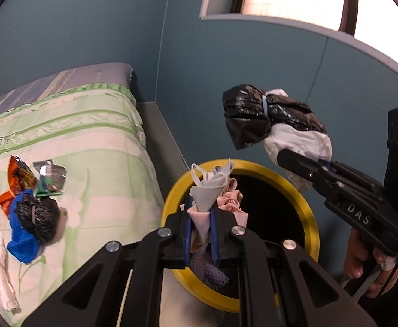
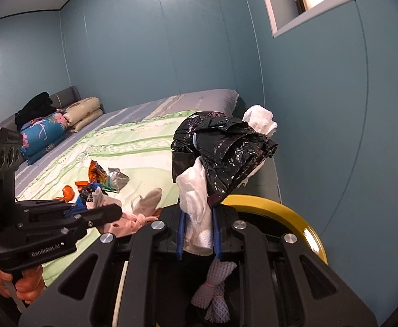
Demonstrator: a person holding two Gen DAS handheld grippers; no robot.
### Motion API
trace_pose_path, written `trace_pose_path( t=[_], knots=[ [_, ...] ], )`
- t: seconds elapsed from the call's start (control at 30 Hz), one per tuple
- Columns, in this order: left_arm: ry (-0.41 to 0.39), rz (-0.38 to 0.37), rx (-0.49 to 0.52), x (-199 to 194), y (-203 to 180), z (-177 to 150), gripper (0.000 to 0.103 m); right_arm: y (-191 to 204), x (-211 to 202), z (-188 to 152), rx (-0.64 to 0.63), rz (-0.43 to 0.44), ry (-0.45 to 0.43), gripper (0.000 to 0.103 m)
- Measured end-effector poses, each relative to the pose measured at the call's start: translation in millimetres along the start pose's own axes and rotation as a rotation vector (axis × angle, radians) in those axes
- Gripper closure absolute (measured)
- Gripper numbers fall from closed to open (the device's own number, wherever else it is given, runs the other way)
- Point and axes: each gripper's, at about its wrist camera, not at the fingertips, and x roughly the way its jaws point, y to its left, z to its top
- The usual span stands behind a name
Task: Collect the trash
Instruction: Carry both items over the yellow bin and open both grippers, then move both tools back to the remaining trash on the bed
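Observation:
In the left wrist view my left gripper (image 1: 201, 218) is shut on a pink and white crumpled bundle (image 1: 212, 182), held over the near rim of the yellow-rimmed bin (image 1: 309, 215). A purple mesh piece (image 1: 212, 272) lies inside the bin below it. My right gripper (image 1: 294, 160) comes in from the right, shut on a black plastic and white tissue bundle (image 1: 253, 120) above the bin's far side. The right wrist view shows the right gripper (image 2: 199, 218) pinching the white tissue of that bundle (image 2: 226, 147), with the left gripper (image 2: 117, 209) at the left and the bin's rim (image 2: 294, 212) beyond.
More trash lies on the green and white bed (image 1: 98, 141): orange wrappers (image 1: 19, 174), a silver wrapper (image 1: 50, 174), a blue bag (image 1: 21, 239) under a black bundle (image 1: 39, 218), a white bag (image 1: 2, 278). Blue walls stand close behind the bin. Pillows (image 2: 84, 111) sit at the bed's head.

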Motion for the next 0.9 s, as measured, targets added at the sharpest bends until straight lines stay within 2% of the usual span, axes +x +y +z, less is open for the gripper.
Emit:
trace_pose_path(
  t=[0.27, 0.53, 0.57, 0.63, 0.67, 0.7, 0.9],
  knots=[
    [0.066, -0.042, -0.002, 19.8, -9.5, -12.4, 0.092, -9.4, 4.3, -6.9, 0.033, 0.001, 0.031, 0.087],
    [0.078, -0.05, 0.007, 24.0, -11.9, -17.0, 0.092, -17.5, 5.4, -11.4, 0.048, 0.012, 0.042, 0.086],
    [0.077, -0.054, 0.005, 23.5, -11.7, -17.5, 0.088, -18.3, 5.4, -11.3, 0.047, 0.007, 0.043, 0.086],
    [0.067, -0.059, 0.0, 19.9, -11.4, -16.3, 0.071, -19.8, 5.2, -11.3, 0.051, 0.002, 0.041, 0.079],
    [0.053, -0.055, -0.003, 17.6, -10.5, -16.2, 0.054, -21.5, 4.8, -11.2, 0.06, 0.001, 0.039, 0.072],
    [0.04, -0.049, -0.005, 14.9, -9.5, -15.7, 0.049, -23.0, 4.6, -11.1, 0.065, -0.002, 0.038, 0.068],
    [-0.005, -0.026, -0.033, -0.4, 2.3, -11.8, 0.049, -27.8, -0.4, -8.5, 0.084, -0.017, 0.014, 0.068]
  ],
)
